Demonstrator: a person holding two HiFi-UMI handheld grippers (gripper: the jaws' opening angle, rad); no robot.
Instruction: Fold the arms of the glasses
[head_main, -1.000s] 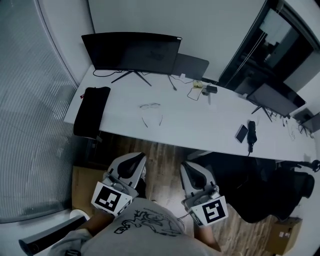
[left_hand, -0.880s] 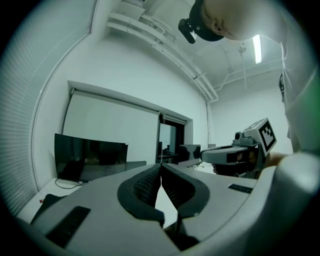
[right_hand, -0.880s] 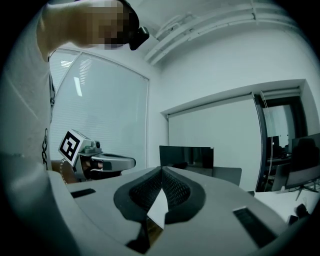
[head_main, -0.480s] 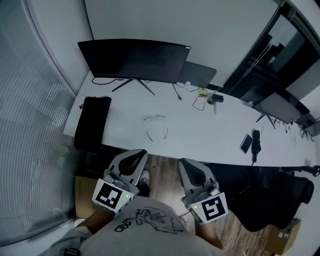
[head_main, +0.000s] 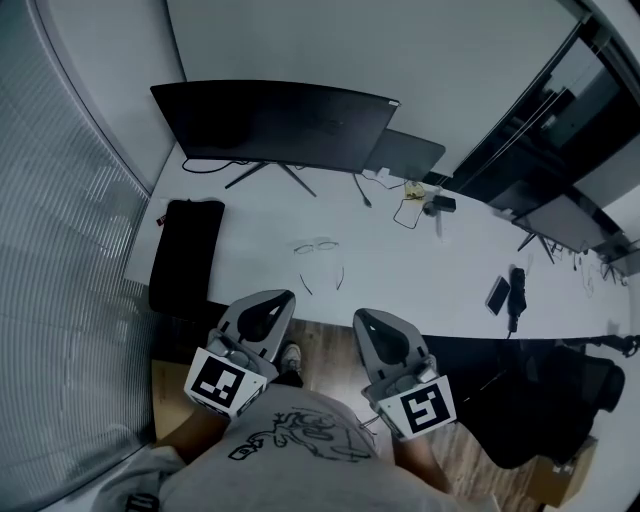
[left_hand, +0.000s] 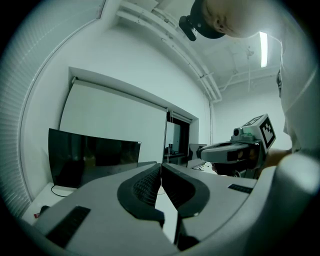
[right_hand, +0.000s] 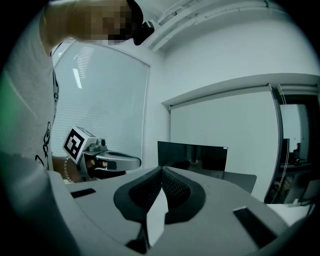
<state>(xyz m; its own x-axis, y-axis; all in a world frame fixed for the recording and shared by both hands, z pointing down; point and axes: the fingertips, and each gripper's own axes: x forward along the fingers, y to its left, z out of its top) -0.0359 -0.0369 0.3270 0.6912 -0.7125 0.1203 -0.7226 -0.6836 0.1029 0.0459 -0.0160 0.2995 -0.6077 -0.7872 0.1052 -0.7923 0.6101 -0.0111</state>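
The thin-framed glasses (head_main: 316, 246) lie on the white table (head_main: 430, 265) in the head view, lenses toward the monitor and both arms spread open toward me. My left gripper (head_main: 284, 297) and right gripper (head_main: 361, 317) hover side by side just short of the table's near edge, below the glasses and apart from them. In the left gripper view the left gripper (left_hand: 160, 165) has its jaws together with nothing between them. In the right gripper view the right gripper (right_hand: 161, 170) is likewise shut and empty. The glasses do not show in either gripper view.
A wide black monitor (head_main: 270, 122) stands at the table's back, with a dark laptop (head_main: 405, 156) to its right. A black bag (head_main: 184, 250) lies at the left end. Cables (head_main: 408, 206), a phone (head_main: 498, 295) and a black office chair (head_main: 545, 400) are on the right.
Both grippers have travelled forward toward the table's edge, and the glasses now sit closer to their tips. Both pairs of jaws stayed closed.
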